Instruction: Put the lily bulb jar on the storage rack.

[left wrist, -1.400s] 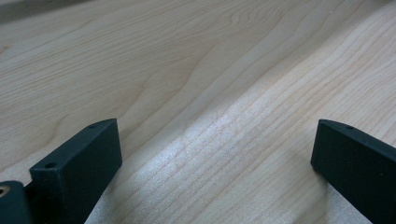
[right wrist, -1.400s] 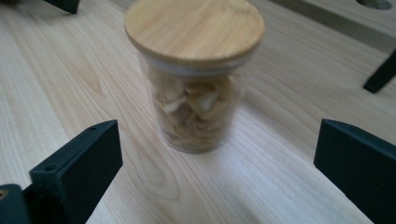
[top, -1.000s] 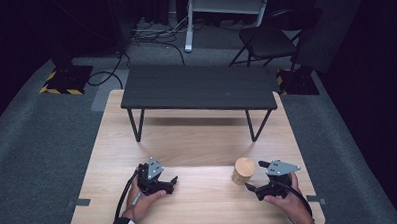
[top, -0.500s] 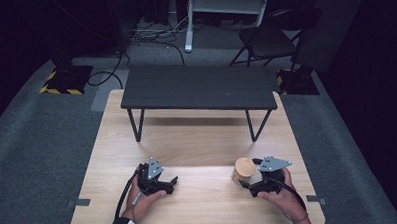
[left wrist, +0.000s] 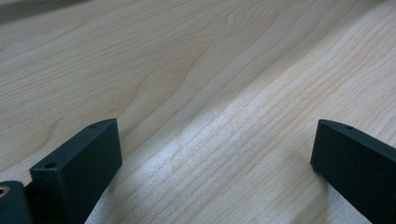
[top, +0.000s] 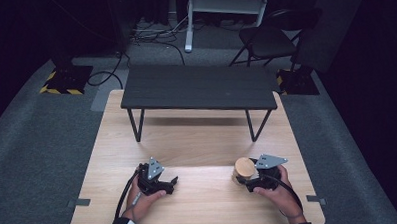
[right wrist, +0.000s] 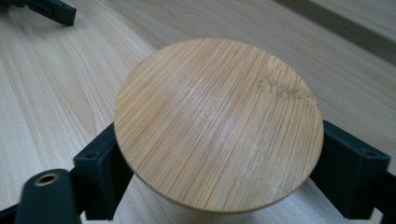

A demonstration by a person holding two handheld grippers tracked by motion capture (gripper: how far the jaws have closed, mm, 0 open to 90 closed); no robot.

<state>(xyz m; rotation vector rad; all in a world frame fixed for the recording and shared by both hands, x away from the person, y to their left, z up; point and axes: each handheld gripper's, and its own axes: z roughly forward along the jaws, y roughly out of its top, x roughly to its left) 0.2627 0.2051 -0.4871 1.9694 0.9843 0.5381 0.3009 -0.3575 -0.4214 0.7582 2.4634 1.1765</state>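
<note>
A pale jar with a round bamboo lid (top: 244,168) (right wrist: 219,126) stands on the wooden table (top: 197,142) at the front right. My right gripper (top: 242,178) reaches it from the right. Its black fingers (right wrist: 100,172) have just been closing and now press the jar's body from both sides under the lid. At the front left, my left gripper (top: 170,185) (left wrist: 215,149) rests low on the table. It is open, with bare wood between its jaws.
A low black bench (top: 198,87) stands across the far half of the wooden table. Beyond the table are grey carpet, cables and a dark chair (top: 266,39). The left gripper's jaw tip (right wrist: 51,11) shows far off in the right gripper view.
The right gripper slid left up to the jar and its jaws closed round it. The left gripper stayed where it was, open.
</note>
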